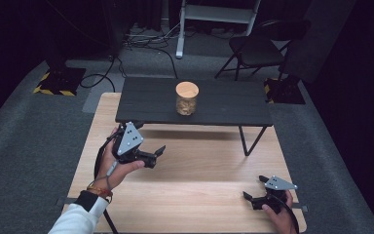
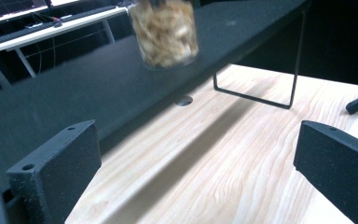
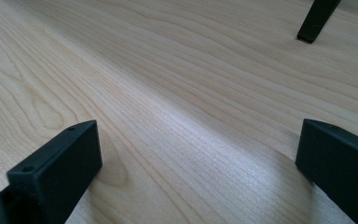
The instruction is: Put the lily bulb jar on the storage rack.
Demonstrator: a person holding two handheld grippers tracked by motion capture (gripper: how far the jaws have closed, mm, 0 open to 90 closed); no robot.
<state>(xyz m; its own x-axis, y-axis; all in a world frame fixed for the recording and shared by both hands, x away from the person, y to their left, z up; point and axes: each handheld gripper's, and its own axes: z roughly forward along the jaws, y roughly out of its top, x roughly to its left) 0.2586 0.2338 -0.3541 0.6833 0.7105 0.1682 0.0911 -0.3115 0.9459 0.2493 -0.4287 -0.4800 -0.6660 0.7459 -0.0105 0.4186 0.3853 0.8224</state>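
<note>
Both grippers gape empty over near desk (image 1: 185,190): right gripper (image 1: 257,191) near-right, left gripper (image 1: 152,157) left, closer to jar (image 1: 187,99). Jar upright, far on black shelf (image 1: 146,100), ahead-right of left gripper.

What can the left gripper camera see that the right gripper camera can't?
The left gripper view alone shows the clear glass jar of pale crunchy snacks, standing on the low black shelf with its thin black wire leg, and a white desk with keyboards behind. The right gripper view alone gives a closer look at the bare wood grain, plus one black tip at the top right, probably the other tongs. Both share the light wooden table and a pair of black jaws spread wide apart with nothing between them.
</note>
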